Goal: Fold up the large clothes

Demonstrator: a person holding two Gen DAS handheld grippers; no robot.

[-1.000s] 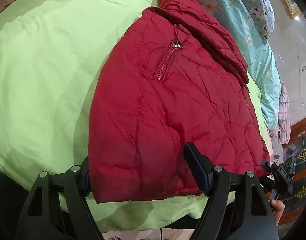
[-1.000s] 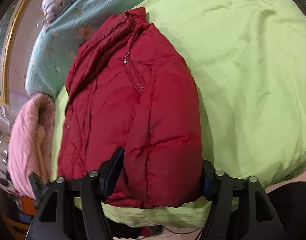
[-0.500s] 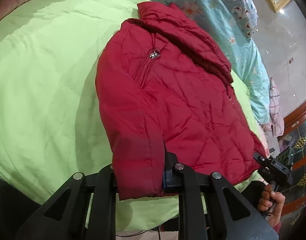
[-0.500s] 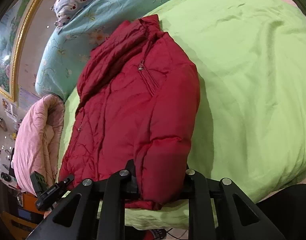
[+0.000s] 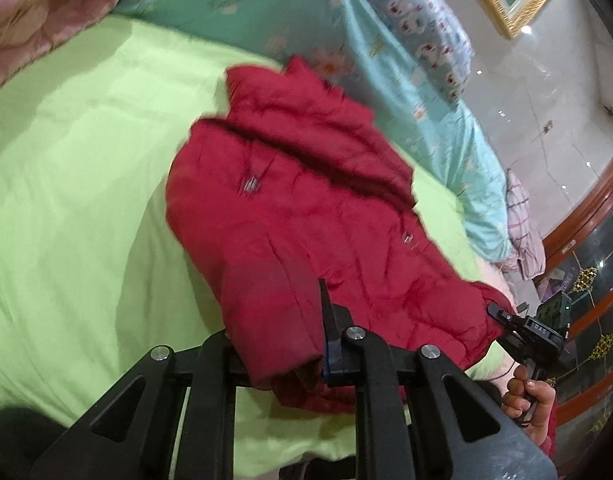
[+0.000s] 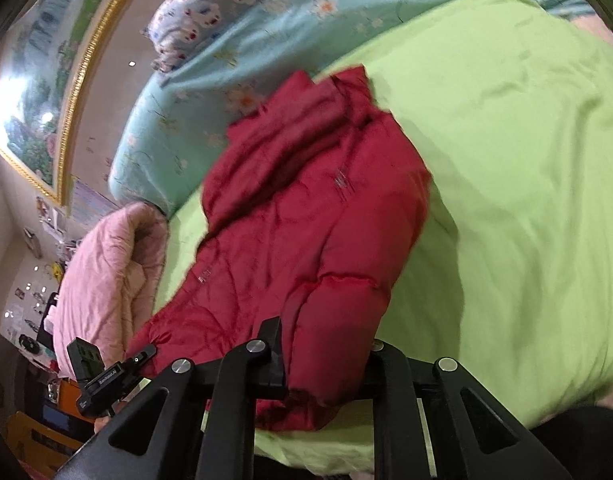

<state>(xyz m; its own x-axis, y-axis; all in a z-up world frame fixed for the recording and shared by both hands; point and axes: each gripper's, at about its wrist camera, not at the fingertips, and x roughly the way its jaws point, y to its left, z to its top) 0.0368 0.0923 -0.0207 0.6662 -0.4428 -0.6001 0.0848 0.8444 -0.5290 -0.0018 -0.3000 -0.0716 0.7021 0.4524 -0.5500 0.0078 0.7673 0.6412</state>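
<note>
1. Red padded jacket (image 5: 306,216): lies on the bed, collar toward 12 o'clock near the floral cover, hem toward 6 o'clock at the near edge; in the left wrist view its hem corners are raised at 6 and 4 o'clock. Both views are motion-blurred.
2. Bed, lime-green quilt (image 5: 66,200): fills the 9 o'clock half of the left wrist view and the 3 o'clock half of the right wrist view (image 6: 526,200); the jacket rests on it.
3. Turquoise floral cover (image 5: 446,112): runs across the head of the bed from 12 to 3 o'clock in the left wrist view.
4. Pink quilt (image 6: 102,280): bundled at 9 o'clock in the right wrist view, beside the jacket's far hem corner.
5. Patterned pillow (image 5: 418,28): at 1 o'clock, on the floral cover.
6. Left gripper (image 5: 282,356): at 6 o'clock; jaws narrow, pinching a folded hem corner of the jacket between them.
7. Right gripper (image 6: 326,364): at 6 o'clock in its own view; jaws closing, with the other hem corner squeezed between them. In the left wrist view it appears at 4 o'clock (image 5: 502,318), held by a hand (image 5: 530,400).
8. Zip pull (image 5: 248,184): small silver glint on the jacket's chest, just above centre.
</note>
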